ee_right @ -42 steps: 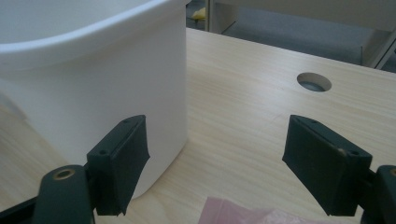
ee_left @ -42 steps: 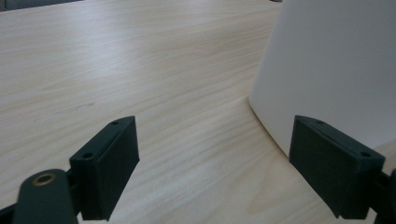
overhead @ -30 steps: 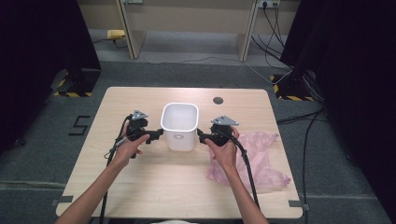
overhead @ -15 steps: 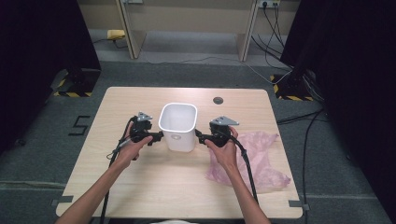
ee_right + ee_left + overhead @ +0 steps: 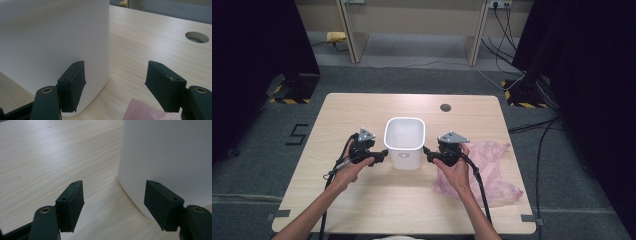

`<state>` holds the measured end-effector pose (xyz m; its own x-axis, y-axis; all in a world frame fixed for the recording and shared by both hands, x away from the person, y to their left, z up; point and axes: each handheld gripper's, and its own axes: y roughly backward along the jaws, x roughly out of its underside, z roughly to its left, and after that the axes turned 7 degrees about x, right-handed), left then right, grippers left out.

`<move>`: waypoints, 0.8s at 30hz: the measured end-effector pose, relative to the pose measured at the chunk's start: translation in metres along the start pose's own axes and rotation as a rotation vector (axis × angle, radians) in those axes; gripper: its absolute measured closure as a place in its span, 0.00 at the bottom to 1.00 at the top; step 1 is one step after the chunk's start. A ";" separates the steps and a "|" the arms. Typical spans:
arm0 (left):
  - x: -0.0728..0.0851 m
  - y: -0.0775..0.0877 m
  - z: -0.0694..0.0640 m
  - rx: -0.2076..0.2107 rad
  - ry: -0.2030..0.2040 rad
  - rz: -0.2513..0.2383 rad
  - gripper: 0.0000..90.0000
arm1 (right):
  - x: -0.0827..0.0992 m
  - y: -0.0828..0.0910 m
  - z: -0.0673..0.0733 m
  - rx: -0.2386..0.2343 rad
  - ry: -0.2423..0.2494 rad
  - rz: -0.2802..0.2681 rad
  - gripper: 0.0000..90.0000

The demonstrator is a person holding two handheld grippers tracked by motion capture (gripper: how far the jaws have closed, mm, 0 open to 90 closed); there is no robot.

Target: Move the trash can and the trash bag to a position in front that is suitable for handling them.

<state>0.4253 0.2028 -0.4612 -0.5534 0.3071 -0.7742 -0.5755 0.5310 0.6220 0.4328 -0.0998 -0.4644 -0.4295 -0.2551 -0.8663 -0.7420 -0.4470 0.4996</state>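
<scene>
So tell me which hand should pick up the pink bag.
Right. The right gripper sits beside the pink bag, its jaws open; the left gripper is across the white bin.

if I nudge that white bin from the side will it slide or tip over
Probably slide. The white bin looks like thin, smooth plastic and seems empty, so likely light on the wooden table. It is fairly tall with a base narrower than its rim, so a push near the top might tip it; push low.
</scene>
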 end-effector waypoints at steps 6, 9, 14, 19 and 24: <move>0.007 0.011 -0.010 0.021 -0.024 -0.009 0.32 | 0.008 0.012 0.004 -0.014 0.020 0.007 0.35; 0.006 0.013 -0.006 0.017 -0.004 -0.021 0.16 | 0.008 0.013 0.003 -0.006 0.029 0.023 0.29; 0.003 0.000 0.023 -0.070 0.100 -0.068 0.17 | 0.000 -0.001 -0.014 0.025 -0.061 0.012 0.28; -0.003 -0.013 0.034 -0.079 0.137 -0.091 0.17 | -0.007 -0.020 -0.025 0.025 -0.090 0.011 0.27; -0.009 -0.021 0.028 -0.041 0.131 -0.095 0.17 | -0.010 -0.031 -0.023 -0.010 -0.058 0.018 0.26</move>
<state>0.4589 0.2108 -0.4704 -0.5675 0.1501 -0.8096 -0.6518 0.5189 0.5531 0.4724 -0.1031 -0.4709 -0.4721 -0.2128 -0.8555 -0.7291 -0.4512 0.5146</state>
